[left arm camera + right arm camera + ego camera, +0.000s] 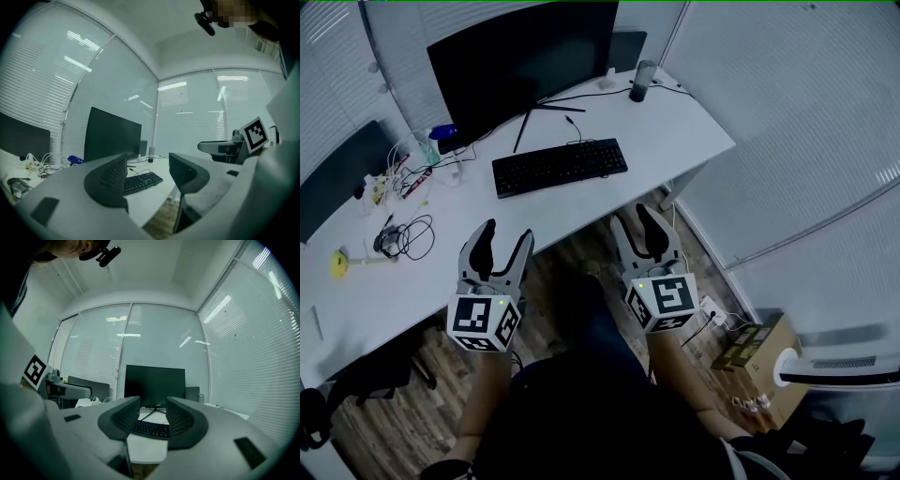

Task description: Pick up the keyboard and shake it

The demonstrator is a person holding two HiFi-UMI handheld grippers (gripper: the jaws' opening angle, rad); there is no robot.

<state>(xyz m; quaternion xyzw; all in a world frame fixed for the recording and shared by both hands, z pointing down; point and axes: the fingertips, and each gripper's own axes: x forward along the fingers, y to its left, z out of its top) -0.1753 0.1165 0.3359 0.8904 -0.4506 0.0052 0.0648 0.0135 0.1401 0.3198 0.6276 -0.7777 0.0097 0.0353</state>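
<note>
A black keyboard (pixel 560 166) lies flat on the white desk (pixel 675 131), in front of the monitor; its cable runs back toward the monitor stand. Both grippers hang over the wooden floor, short of the desk's front edge. My left gripper (pixel 507 232) is open with nothing between its jaws, near the desk edge and below-left of the keyboard. My right gripper (pixel 632 216) is also open and empty, below-right of the keyboard. In the left gripper view the keyboard (pixel 143 181) shows between the jaws of the left gripper (pixel 147 159), far off. In the right gripper view the keyboard (pixel 152 428) sits beyond the right gripper (pixel 153 401).
A dark monitor (pixel 525 66) stands behind the keyboard, with a grey cylinder (pixel 642 80) to its right. Tangled cables (pixel 408 234) and small items lie on the desk's left part. A cardboard box (pixel 759 352) sits on the floor at right. The desk's right end lies near a glass wall.
</note>
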